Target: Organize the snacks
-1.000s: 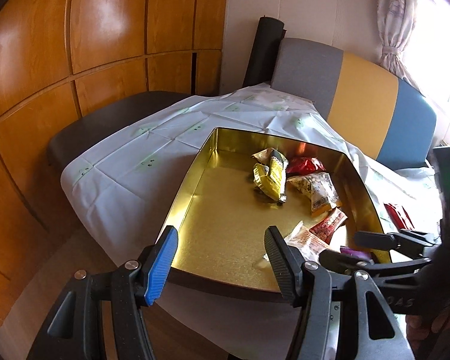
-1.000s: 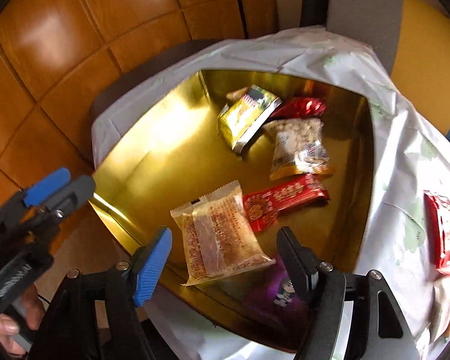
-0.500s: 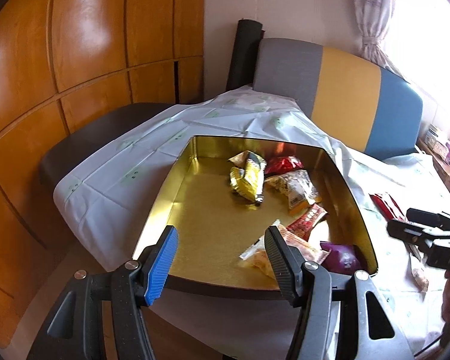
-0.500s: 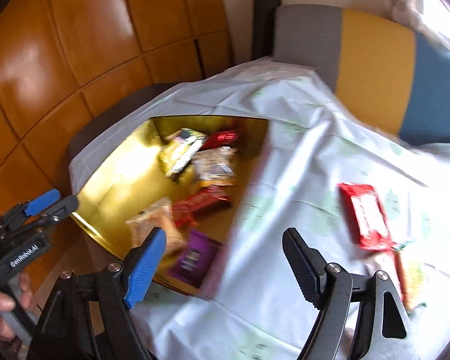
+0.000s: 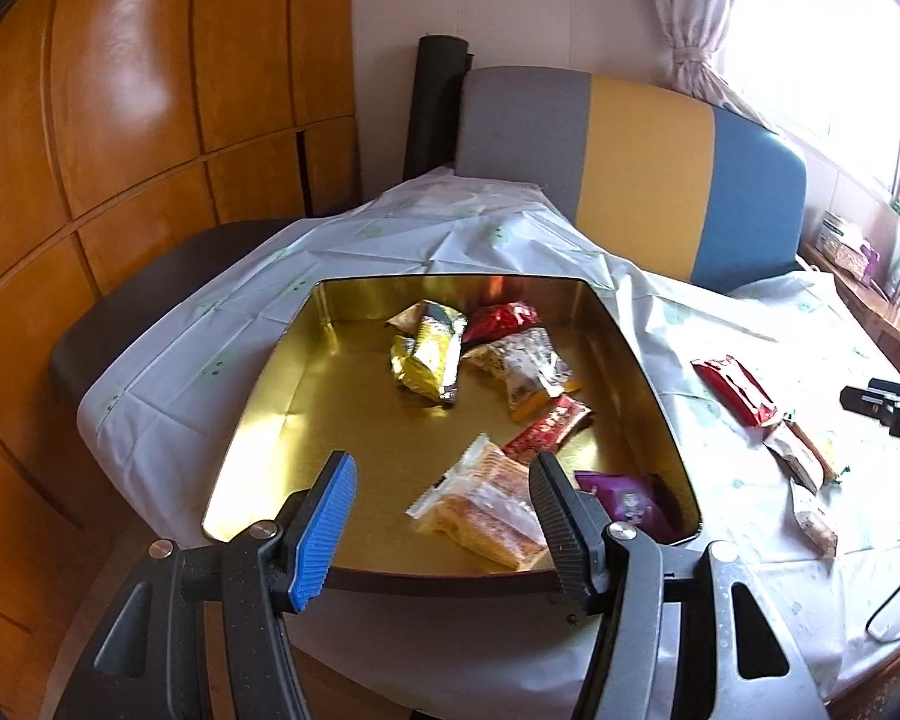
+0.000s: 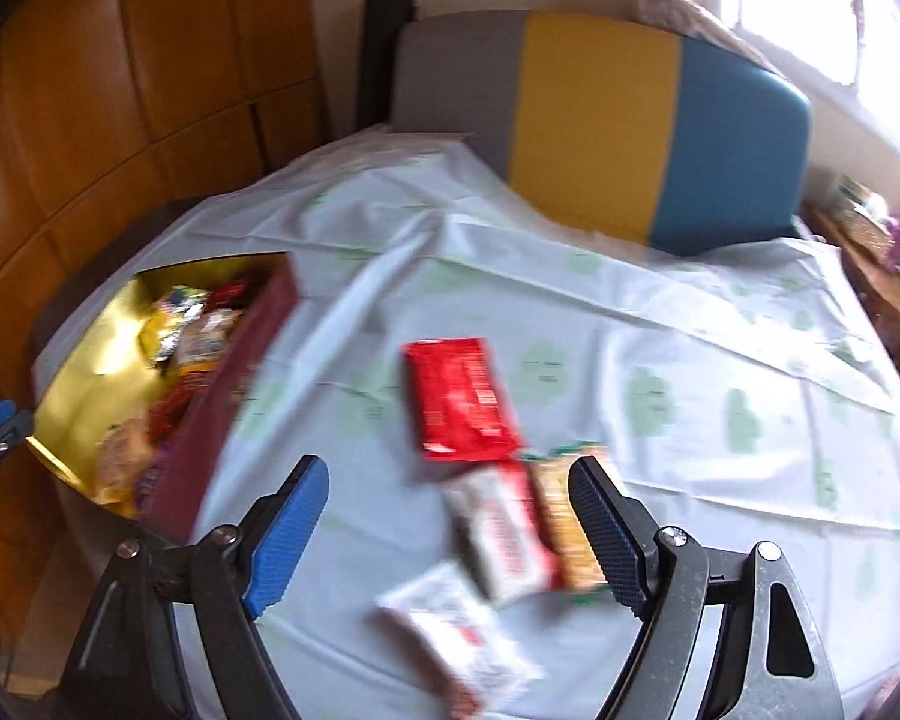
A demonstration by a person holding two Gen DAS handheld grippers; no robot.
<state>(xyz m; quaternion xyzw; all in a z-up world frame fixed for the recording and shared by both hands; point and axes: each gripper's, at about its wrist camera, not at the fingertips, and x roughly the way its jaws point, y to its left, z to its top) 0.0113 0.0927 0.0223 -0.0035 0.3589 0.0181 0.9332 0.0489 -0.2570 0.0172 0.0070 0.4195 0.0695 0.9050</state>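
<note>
Over on the right wrist view everything's smeared, so the small wrappers near the counter's (image 6: 660, 360) front edge are hard to read: a flat glossy red packet (image 6: 459, 399), a white-and-red bar (image 6: 504, 540) touching an orange biscuit pack (image 6: 570, 522), and a white crinkly sachet (image 6: 450, 624) partly cut off below. Right tongs (image 6: 450, 531) have just been opening, released above them, gripping nothing. Left tongs (image 5: 441, 516) hang released too, over the shiny gold rectangular tin (image 5: 270, 396) at the counter's left edge, its near wall partly hidden. Inside: a clear-wrapped pastry (image 5: 486, 510), purple pouch (image 5: 627, 495), yellow foil bag (image 5: 429, 354).
</note>
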